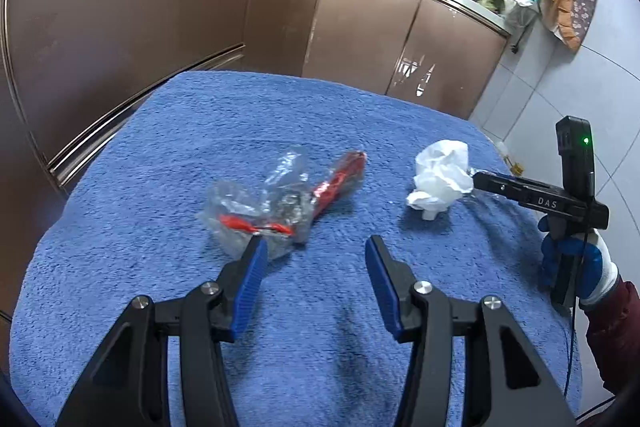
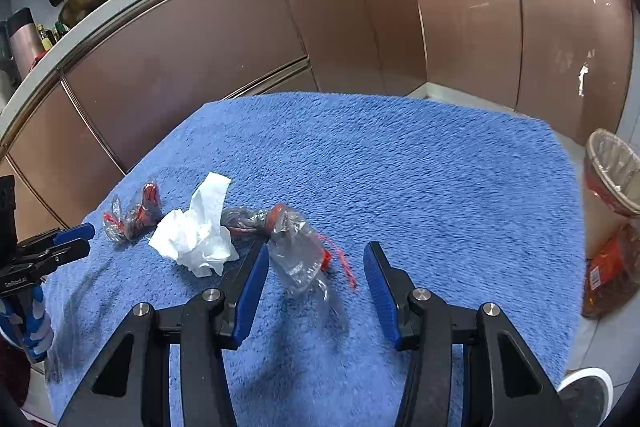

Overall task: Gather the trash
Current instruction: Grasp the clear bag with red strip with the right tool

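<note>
The right gripper (image 2: pixel 316 285) has its jaws spread and empty, with a crumpled clear wrapper (image 2: pixel 298 255) at mid-frame between them, unpinched. It looks light, crackly and slippery; the bunched middle seems the best hold. The left gripper (image 1: pixel 316 281) is likewise spread and empty, low in its frame, just below another wrapper (image 1: pixel 264 205). A soft tissue (image 2: pixel 198 241) lies left of centre on the blue towel (image 2: pixel 440 187).

A crumpled white tissue (image 2: pixel 200 231) lies on the blue towel, bunched and partly standing. Beside it lies a clear plastic wrapper (image 2: pixel 298 251) with red print and a trailing red strip (twisted at one end). Farther off lies another crumpled clear-and-red wrapper (image 2: pixel 134 213), apart from the tissue.
</note>
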`<state>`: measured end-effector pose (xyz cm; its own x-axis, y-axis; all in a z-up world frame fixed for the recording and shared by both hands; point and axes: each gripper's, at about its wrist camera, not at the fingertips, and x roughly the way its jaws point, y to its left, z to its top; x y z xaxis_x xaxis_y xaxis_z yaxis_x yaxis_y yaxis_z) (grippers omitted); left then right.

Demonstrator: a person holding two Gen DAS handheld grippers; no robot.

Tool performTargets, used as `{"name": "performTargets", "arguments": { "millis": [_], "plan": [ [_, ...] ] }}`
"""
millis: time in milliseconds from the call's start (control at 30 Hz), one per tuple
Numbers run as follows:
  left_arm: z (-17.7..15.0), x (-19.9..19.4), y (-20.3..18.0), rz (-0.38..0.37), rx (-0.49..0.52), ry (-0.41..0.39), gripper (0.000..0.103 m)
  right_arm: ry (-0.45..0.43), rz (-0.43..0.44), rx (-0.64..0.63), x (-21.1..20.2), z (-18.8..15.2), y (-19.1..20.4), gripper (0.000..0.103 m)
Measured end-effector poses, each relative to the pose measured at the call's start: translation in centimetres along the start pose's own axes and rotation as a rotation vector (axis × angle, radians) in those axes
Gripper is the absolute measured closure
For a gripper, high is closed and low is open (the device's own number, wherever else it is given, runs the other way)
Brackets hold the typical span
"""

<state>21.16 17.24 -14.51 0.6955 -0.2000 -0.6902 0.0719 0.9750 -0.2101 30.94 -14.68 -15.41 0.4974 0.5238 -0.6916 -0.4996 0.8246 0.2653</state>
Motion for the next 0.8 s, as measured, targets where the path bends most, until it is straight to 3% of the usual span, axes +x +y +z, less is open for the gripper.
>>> {"name": "performTargets", "arguments": {
  "millis": [167,400,800],
  "plan": [
    [-0.3,-0.1,0.6,0.005,-0.014,-0.001,0.054,0.007,0.025,0.003,0.7,0.3,0.1,0.060],
    [-0.8,0.2,1.2,0.002,-0.041,0.003,0.054,0.038,0.047,-0.044,1.8,0.3,1.7,0.091],
    [-0.9,0.4,1.4,0.006,-0.058,0.007,0.054,0.039,0.103,-0.094,1.8,0.0,2.9,0.096]
  ]
}}
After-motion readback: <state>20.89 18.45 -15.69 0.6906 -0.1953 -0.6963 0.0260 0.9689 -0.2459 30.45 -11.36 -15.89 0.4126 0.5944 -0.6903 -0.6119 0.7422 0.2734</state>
